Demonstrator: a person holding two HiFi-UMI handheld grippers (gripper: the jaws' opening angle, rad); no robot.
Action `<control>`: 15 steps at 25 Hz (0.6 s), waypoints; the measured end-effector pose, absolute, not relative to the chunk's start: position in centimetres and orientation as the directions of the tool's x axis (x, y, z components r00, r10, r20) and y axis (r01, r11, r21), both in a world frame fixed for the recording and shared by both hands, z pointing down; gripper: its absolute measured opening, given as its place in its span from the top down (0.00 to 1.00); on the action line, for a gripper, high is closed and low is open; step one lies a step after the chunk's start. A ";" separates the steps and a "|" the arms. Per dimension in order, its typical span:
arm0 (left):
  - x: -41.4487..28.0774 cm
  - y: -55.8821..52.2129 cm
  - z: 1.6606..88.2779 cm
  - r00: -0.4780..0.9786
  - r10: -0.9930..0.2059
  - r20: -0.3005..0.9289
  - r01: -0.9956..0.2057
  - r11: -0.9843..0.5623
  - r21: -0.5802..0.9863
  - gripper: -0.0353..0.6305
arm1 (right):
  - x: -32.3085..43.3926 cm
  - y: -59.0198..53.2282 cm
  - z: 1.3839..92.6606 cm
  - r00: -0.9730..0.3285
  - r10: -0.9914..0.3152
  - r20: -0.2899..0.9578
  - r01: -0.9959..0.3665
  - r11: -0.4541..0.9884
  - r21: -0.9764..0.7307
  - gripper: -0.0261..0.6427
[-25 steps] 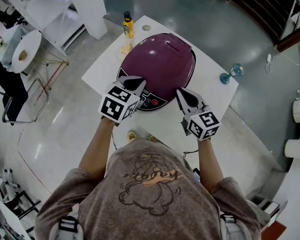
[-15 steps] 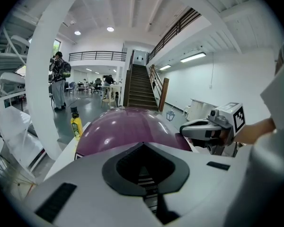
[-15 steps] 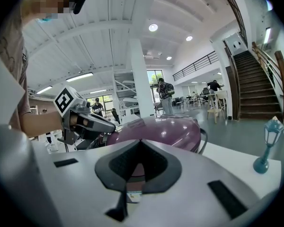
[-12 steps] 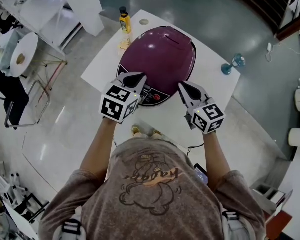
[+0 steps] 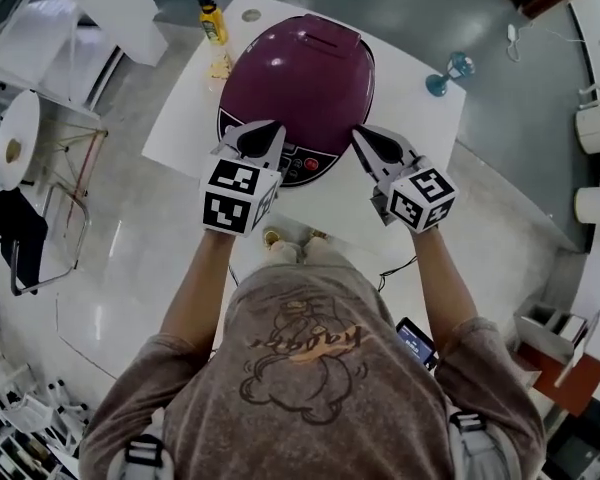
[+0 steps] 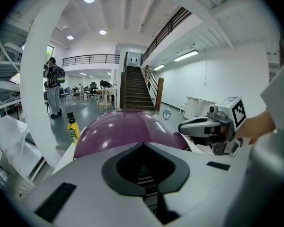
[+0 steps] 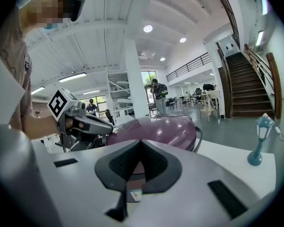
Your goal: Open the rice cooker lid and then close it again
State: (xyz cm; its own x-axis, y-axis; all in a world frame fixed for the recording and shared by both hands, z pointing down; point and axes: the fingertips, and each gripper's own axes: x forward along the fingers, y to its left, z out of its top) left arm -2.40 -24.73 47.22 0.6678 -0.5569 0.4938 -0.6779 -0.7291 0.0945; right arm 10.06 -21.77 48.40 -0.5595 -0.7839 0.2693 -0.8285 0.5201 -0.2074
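The left gripper view is catching the yellow bottle [image 6: 73, 129], which the right gripper view is missing. The rice cooker [image 5: 300, 78] is sitting lid-down on the worktop [image 5: 420, 138], its front lying between the left tongs [image 5: 264, 130] and right tongs [image 5: 361, 134], both pinched together, empty.

Rice cooker lid [image 5: 298, 78] glossy purple plastic; table [image 5: 416, 146] matt white.

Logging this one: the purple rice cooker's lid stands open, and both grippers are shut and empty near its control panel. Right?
No: the rice cooker's lid is down and closed, as the head view shows. The rest holds: the left gripper and right gripper are shut and empty near its control panel.
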 end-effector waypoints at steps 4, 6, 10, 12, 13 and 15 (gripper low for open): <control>-2.2 -24.4 47.1 0.686 -0.525 0.504 -0.652 -0.750 0.108 0.91 | 10.5 -20.6 47.9 -0.540 -0.794 0.281 -0.842 0.510 -0.177 0.96; -2.4 -24.0 47.0 0.688 -0.521 0.506 -0.651 -0.751 0.111 0.91 | 10.9 -19.5 47.6 -0.536 -0.797 0.280 -0.844 0.508 -0.172 0.96; -3.2 -22.5 46.7 0.677 -0.534 0.506 -0.661 -0.744 0.098 0.91 | 11.2 -16.8 47.2 -0.550 -0.786 0.281 -0.835 0.526 -0.163 0.96; -3.5 -21.6 46.6 0.669 -0.543 0.507 -0.667 -0.740 0.089 0.91 | 11.1 -15.3 47.1 -0.565 -0.776 0.280 -0.825 0.543 -0.159 0.96; -3.7 -21.0 46.6 0.666 -0.550 0.505 -0.673 -0.735 0.087 0.91 | 11.2 -14.6 47.0 -0.570 -0.774 0.278 -0.821 0.549 -0.157 0.96; -3.9 -19.8 46.3 0.661 -0.564 0.495 -0.684 -0.724 0.089 0.91 | 11.3 -13.1 46.7 -0.575 -0.773 0.268 -0.817 0.555 -0.153 0.96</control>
